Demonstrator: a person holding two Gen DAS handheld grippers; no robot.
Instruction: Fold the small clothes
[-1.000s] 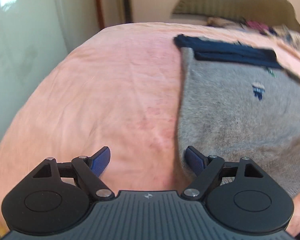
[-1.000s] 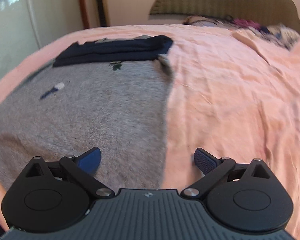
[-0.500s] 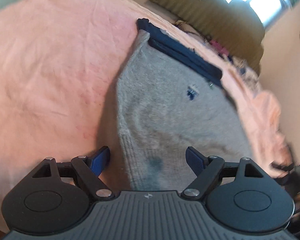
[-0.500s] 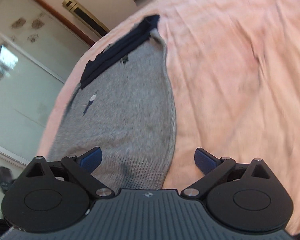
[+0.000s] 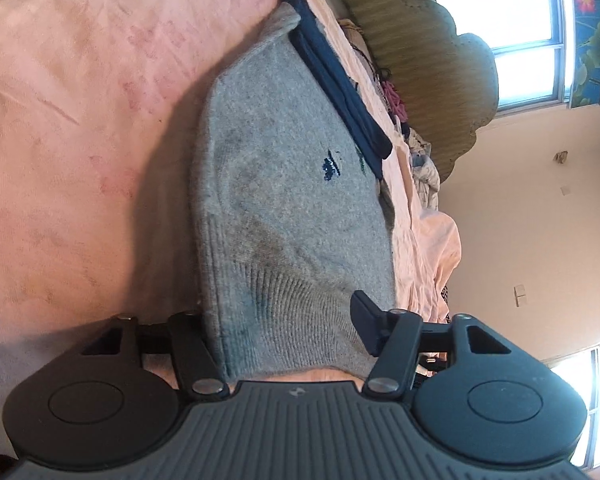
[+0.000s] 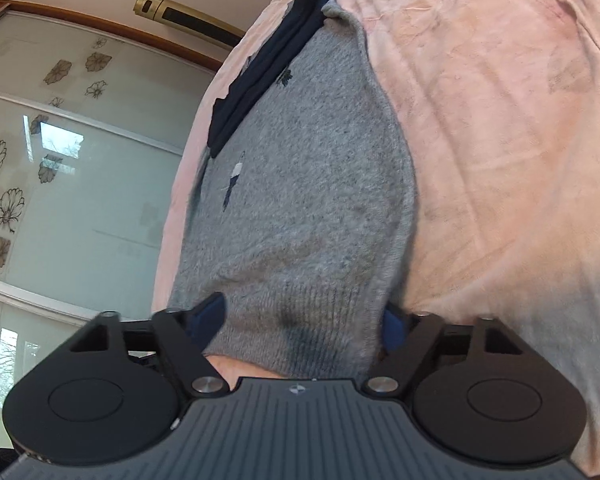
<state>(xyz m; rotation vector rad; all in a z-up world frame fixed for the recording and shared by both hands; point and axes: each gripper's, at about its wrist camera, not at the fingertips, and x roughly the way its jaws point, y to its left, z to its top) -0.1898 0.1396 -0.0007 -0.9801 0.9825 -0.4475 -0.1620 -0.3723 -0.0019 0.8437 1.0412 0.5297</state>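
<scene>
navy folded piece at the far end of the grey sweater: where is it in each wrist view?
Left wrist: navy piece, upper centre, along the grey sweater's far right edge.
Right wrist: navy piece, upper left of centre, sweater's far left edge.
Shared landmark: pink bedsheet.

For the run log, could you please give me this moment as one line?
phase: grasping hem | left gripper: jaws closing around sweater | right gripper: jaws closing around sweater | bed: sweater lying flat

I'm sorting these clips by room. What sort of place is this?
Most likely a bedroom. The grey sweater lies on a bed with a pink sheet, a padded olive headboard stands at its far end under a window, and sliding doors with flower patterns suggest a wardrobe.
</scene>
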